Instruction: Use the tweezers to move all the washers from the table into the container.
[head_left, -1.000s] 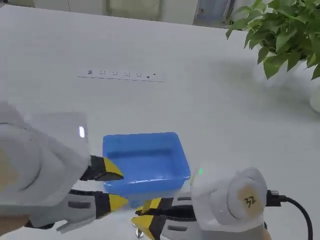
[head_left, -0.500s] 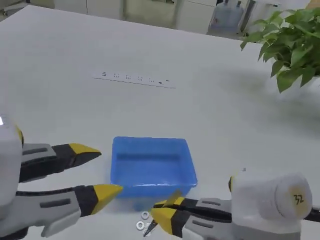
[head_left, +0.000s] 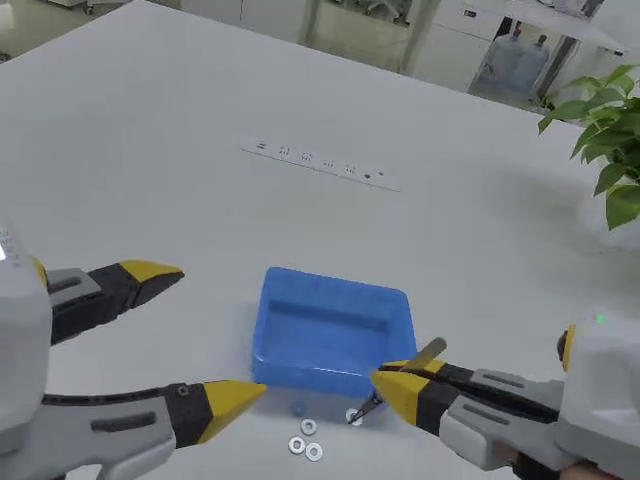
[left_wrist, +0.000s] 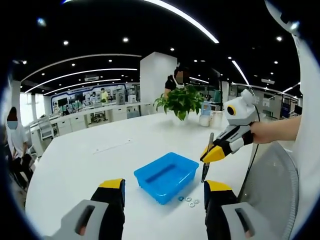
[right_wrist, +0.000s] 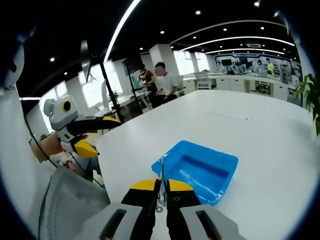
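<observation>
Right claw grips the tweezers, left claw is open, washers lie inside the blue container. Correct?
No. The head view shows the washers on the table just outside the blue container, not inside it. The right claw does grip the tweezers, and the left claw is open.

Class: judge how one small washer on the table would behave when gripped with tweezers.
Flat and thin on the smooth table, the washers probably offer little edge, so one may skid. Shiny metal: likely rigid, slippery in the tweezers.

Tip of the tweezers sits right at a washer, too small to tell whether it's gripped. The right gripper hides the tweezers' middle. The plant runs off the right edge.
</observation>
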